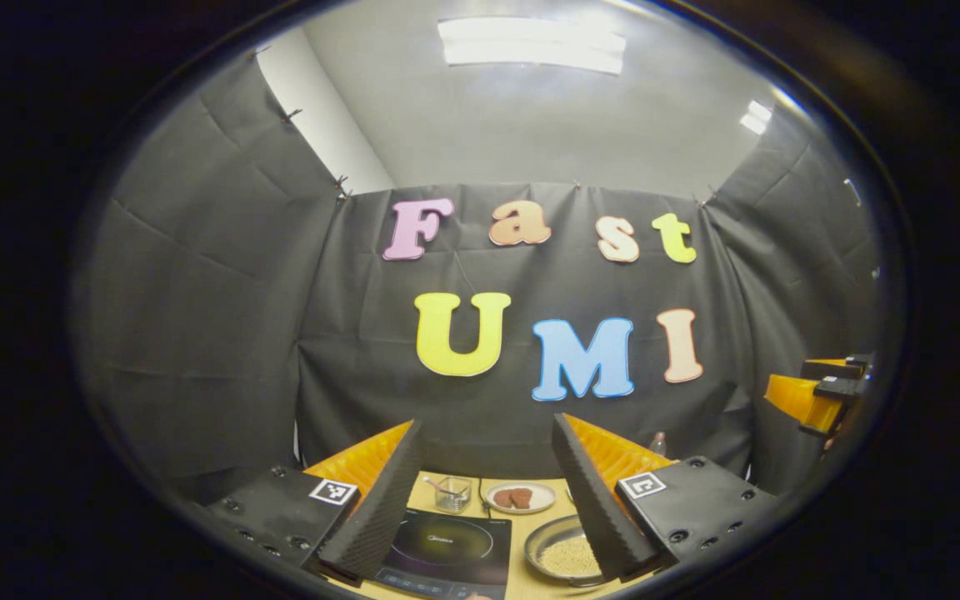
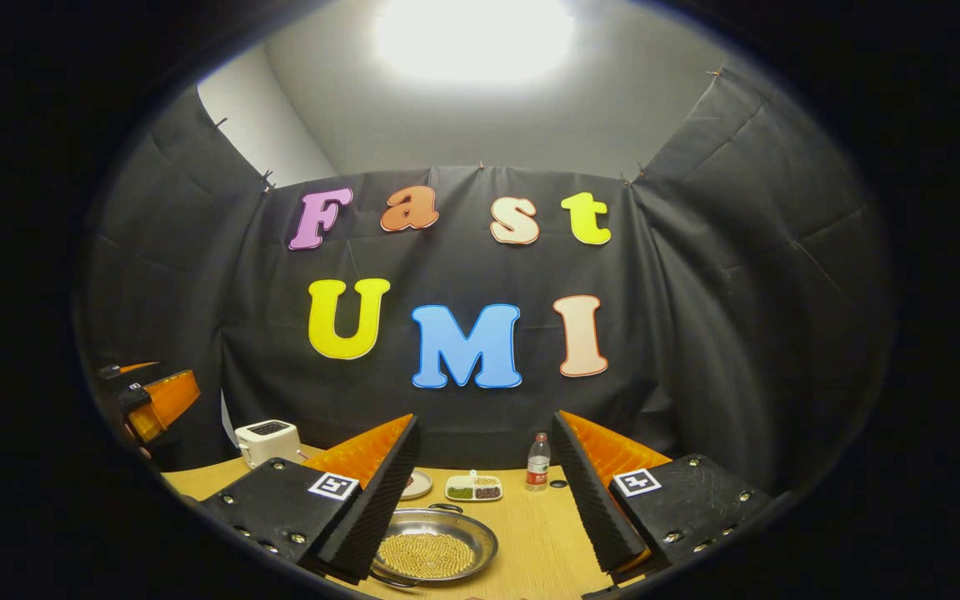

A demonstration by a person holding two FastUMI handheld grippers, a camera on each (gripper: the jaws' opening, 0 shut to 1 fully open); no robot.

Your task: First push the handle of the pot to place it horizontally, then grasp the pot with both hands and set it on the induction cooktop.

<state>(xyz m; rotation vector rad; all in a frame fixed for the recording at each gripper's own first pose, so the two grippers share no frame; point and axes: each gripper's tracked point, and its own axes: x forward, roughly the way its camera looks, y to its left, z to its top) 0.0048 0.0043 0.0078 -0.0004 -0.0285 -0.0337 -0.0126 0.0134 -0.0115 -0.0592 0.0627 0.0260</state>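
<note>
A shallow metal pot (image 2: pixel 434 547) holding small yellowish grains sits on the wooden table (image 2: pixel 538 533); its dark handle loop shows at the far rim. In the left gripper view the pot (image 1: pixel 559 550) lies right of the black induction cooktop (image 1: pixel 447 546). My left gripper (image 1: pixel 488 500) hangs open above the cooktop, nothing between its fingers. My right gripper (image 2: pixel 484 500) is open too, held above the table with the pot just inside its left finger (image 2: pixel 380 500). Each gripper appears at the other view's edge: the right gripper (image 1: pixel 817 392) and the left gripper (image 2: pixel 151 396).
A white plate with brown pieces (image 1: pixel 520 497) and a small glass container (image 1: pixel 452 492) stand behind the cooktop. A white toaster (image 2: pixel 267 440), a divided dish of beans (image 2: pixel 473 487), a small plate (image 2: pixel 418 482) and a bottle (image 2: pixel 537 461) line the table's back.
</note>
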